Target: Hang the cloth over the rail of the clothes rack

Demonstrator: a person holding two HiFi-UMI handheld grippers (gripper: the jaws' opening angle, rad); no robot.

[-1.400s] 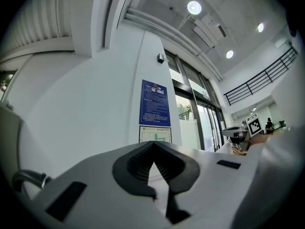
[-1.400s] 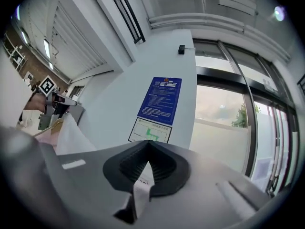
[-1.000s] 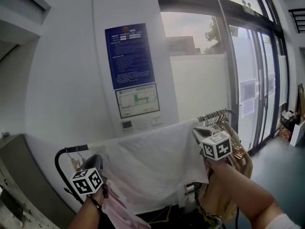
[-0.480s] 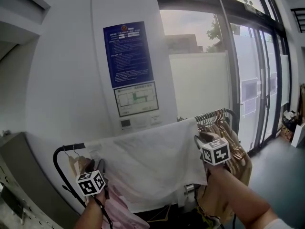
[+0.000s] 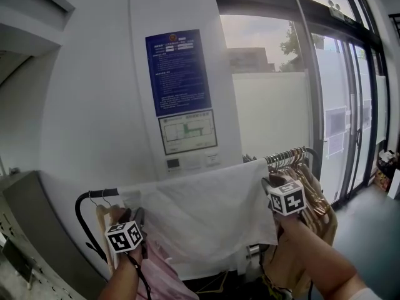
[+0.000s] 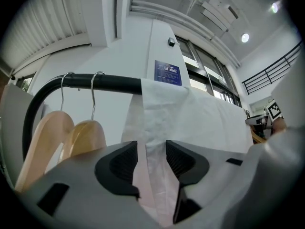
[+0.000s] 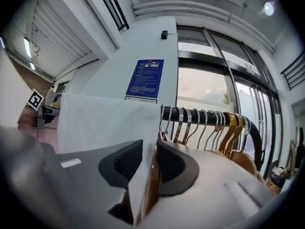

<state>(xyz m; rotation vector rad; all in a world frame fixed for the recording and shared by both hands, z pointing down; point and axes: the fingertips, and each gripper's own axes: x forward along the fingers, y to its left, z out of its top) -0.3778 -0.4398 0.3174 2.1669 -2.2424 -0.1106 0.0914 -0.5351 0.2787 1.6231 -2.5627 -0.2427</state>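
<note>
Cloth hangs over rail, spread btw both grippers. L gripper jaws just opened wide, cloth edge loose btw them. R gripper jaws slightly apart, cloth's other edge btw them, not pinched.

White cloth, black rail, perhaps pink garment.

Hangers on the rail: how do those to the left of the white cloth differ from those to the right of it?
The left hangers are only two and hang a little apart; the right hangers are many and crowded together. The left hooks are all silver wire; some right hooks are golden. Both groups hang on the black rail, beside the cloth.
</note>
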